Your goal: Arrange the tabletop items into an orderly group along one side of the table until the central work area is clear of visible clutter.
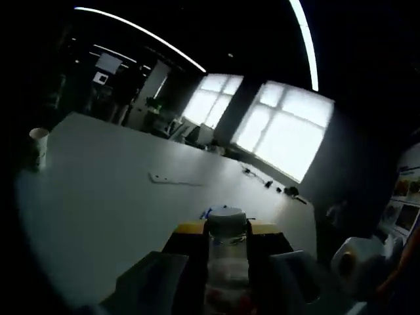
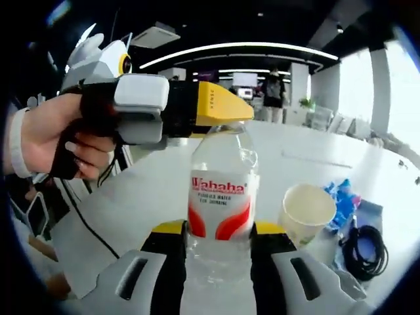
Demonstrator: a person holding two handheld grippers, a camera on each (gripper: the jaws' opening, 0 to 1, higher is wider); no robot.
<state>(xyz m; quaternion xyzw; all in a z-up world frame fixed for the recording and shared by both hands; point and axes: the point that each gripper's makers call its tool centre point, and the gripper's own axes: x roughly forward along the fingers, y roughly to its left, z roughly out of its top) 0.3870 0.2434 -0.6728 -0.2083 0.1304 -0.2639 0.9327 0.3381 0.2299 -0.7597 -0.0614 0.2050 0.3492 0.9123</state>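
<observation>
My right gripper (image 2: 218,252) has its jaws closed against the lower body of the water bottle (image 2: 223,197), holding it upright. My left gripper (image 2: 197,108) clamps the same bottle at its cap (image 1: 226,220). Beyond, on the bench (image 2: 151,190), stand a paper cup (image 2: 306,211) and a coiled black cable (image 2: 365,249).

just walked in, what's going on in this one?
A person is working a table with a handheld tool in each hand. The right tool grips the lower body of a clear plastic water bottle with a red and white label, while the left tool, held in the person's hand, is at its cap end. On the white table sit a pale paper cup, a blue crumpled wrapper and a coiled black cable.
</observation>
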